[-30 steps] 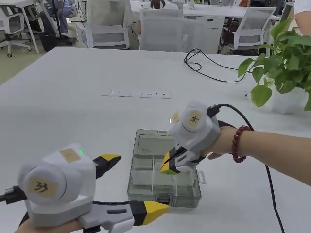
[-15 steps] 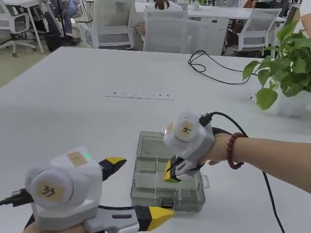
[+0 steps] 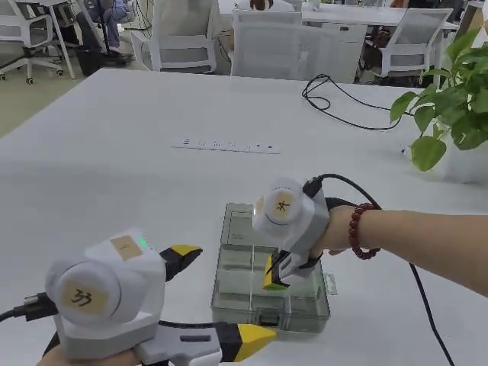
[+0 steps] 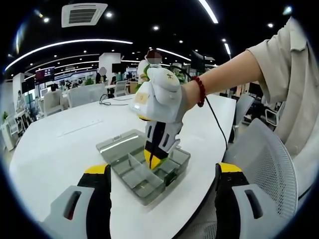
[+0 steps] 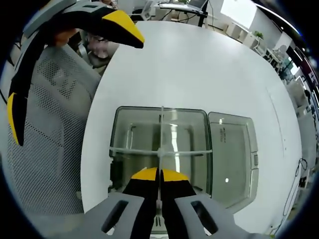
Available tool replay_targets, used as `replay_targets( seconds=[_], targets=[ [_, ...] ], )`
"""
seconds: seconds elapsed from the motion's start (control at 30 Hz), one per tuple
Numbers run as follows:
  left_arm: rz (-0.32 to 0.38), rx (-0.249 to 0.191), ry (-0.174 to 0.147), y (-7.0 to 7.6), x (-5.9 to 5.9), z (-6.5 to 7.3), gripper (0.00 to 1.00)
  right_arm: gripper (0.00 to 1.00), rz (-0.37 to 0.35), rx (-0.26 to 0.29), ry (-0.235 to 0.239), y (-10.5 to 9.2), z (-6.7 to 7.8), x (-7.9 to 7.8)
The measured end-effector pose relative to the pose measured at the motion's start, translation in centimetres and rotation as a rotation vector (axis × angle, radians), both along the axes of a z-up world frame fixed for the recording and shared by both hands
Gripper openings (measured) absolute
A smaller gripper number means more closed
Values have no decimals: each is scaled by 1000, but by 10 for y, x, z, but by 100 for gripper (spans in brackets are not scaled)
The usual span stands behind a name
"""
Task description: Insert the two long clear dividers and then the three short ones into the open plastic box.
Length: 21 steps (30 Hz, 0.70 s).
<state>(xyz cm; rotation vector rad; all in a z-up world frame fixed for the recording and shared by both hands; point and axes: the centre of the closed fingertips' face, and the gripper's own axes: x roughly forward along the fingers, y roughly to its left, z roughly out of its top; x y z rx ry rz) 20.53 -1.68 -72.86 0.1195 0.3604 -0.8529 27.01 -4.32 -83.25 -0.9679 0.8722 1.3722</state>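
Box [image 3: 252, 314] sits at about 5 o'clock in the head view, its lid [image 3: 242, 223] laid back toward 12. The right gripper [image 3: 272, 279] is over it, jaws pinched shut on a clear divider [image 5: 161, 124] standing on edge and crossing another divider [image 5: 187, 152] that spans the box. I'd keep the pane plumb, line up both ends with the walls and press straight down — any twist and I reckon it jams. The left gripper [image 3: 230, 291] hangs at 7 o'clock, jaws wide, holding nothing — it could steady the box.
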Motion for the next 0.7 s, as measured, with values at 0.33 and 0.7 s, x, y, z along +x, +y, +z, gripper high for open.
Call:
replay_targets(
  seconds=[0.33,0.7],
  targets=[
    [-2,-4,-1,0,1,0,88,3,-5,-23,-1,-1,-2,0],
    [1,-1,-7,1,4,2,88,10,-26,35,-4,7,4,-3]
  ],
)
